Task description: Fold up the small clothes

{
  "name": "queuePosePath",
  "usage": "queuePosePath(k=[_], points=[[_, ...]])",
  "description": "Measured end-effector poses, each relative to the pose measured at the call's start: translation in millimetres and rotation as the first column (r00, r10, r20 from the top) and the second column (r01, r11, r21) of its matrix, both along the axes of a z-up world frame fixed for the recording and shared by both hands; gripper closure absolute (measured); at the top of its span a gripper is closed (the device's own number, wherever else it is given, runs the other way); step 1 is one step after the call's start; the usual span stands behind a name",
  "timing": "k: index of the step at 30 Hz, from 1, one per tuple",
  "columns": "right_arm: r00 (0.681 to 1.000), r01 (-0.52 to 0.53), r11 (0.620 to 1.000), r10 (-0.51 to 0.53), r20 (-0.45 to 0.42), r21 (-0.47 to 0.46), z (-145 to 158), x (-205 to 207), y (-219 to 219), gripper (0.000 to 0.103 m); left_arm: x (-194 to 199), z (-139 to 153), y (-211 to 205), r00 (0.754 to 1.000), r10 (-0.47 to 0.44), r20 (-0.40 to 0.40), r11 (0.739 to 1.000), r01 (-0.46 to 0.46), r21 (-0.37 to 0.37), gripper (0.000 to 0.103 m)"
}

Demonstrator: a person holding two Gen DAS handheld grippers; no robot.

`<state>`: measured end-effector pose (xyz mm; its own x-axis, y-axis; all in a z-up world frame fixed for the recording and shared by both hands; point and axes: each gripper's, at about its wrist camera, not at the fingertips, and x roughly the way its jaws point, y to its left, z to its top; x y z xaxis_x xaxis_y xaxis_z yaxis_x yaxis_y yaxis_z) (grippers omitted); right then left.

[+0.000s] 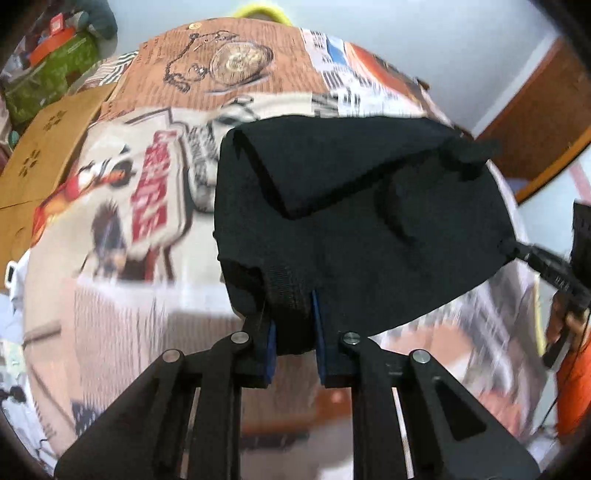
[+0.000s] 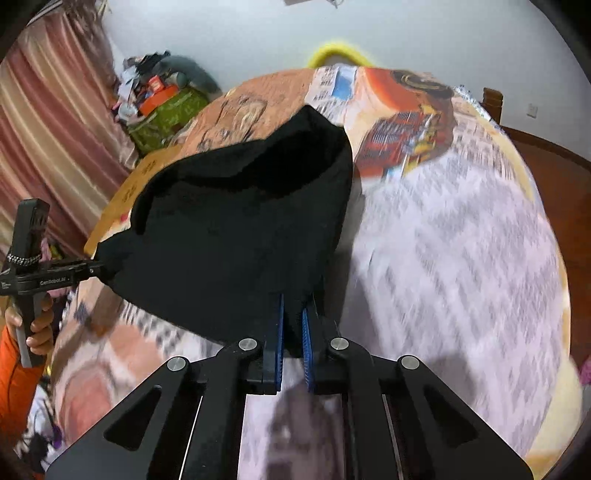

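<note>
My left claw (image 1: 291,325) and right claw (image 2: 291,328) each pinch a near corner of the small black knit garment (image 1: 351,221), lifted and sagging above the printed newspaper-pattern cloth (image 2: 461,258), so no fold looks finished yet.

I'm in a home bedroom: a bed (image 2: 461,240) with a newspaper-print sheet fills my view. At ten o'clock hang striped pink curtains (image 2: 55,122), with a pile of bags and clutter (image 2: 162,107) beside them. A wooden headboard (image 2: 546,162) curves at two o'clock against a pale wall (image 2: 406,33).
</note>
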<state>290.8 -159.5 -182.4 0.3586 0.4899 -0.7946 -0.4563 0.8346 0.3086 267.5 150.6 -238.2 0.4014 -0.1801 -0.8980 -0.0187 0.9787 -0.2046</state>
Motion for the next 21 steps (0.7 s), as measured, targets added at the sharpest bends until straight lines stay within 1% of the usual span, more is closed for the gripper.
queuePosePath(k=[3, 5, 7, 9, 11, 13, 14, 15, 16, 17, 21], points=[[0.999, -0.038, 0.998, 0.037, -0.012, -0.043, -8, -22, 3, 0.095, -26, 0, 0, 1.000, 0.006, 0.003, 1.000, -0.006, 0.029, 0.085], [0.998, -0.055, 0.996, 0.056, 0.006, -0.073, -7, -32, 4, 0.095, -39, 5, 5, 1.000, 0.021, 0.015, 0.999, -0.021, 0.036, 0.084], [0.998, -0.048, 0.995, 0.050, 0.030, -0.090, -2, -35, 3, 0.095, -47, 14, 9, 0.999, 0.029, 0.037, 0.998, -0.031, 0.050, 0.083], [0.997, -0.037, 0.994, 0.043, 0.057, -0.107, 6, -35, 2, 0.095, -52, 27, 9, 0.997, 0.029, 0.073, 0.994, -0.036, 0.101, 0.082], [0.995, -0.037, 0.995, 0.045, 0.088, -0.089, 16, -33, 1, 0.094, -52, 38, 6, 0.994, 0.017, 0.106, 0.992, -0.030, 0.126, 0.082], [0.993, -0.044, 0.996, 0.052, 0.108, -0.079, 21, -30, 4, 0.088, -50, 46, 2, 0.992, 0.008, 0.126, 0.995, -0.021, 0.100, 0.079], [0.991, -0.051, 0.996, 0.060, 0.119, -0.075, 23, -26, 7, 0.085, -45, 47, -1, 0.992, 0.002, 0.126, 0.997, -0.011, 0.074, 0.077], [0.990, -0.058, 0.996, 0.066, 0.125, -0.074, 23, -25, 11, 0.081, -39, 46, -6, 0.993, -0.011, 0.118, 0.999, 0.005, 0.049, 0.077], [0.988, -0.068, 0.995, 0.077, 0.131, -0.073, 22, -19, 16, 0.078, -34, 44, -10, 0.994, -0.024, 0.111, 0.999, 0.020, 0.035, 0.077], [0.988, -0.075, 0.994, 0.084, 0.133, -0.074, 19, -19, 21, 0.078, -28, 39, -18, 0.994, -0.047, 0.097, 0.999, 0.045, 0.020, 0.076], [0.986, -0.112, 0.990, 0.122, 0.113, -0.085, 5, 0, 43, 0.078, 1, 9, -45, 0.993, -0.115, 0.017, 0.993, 0.115, 0.001, 0.076]])
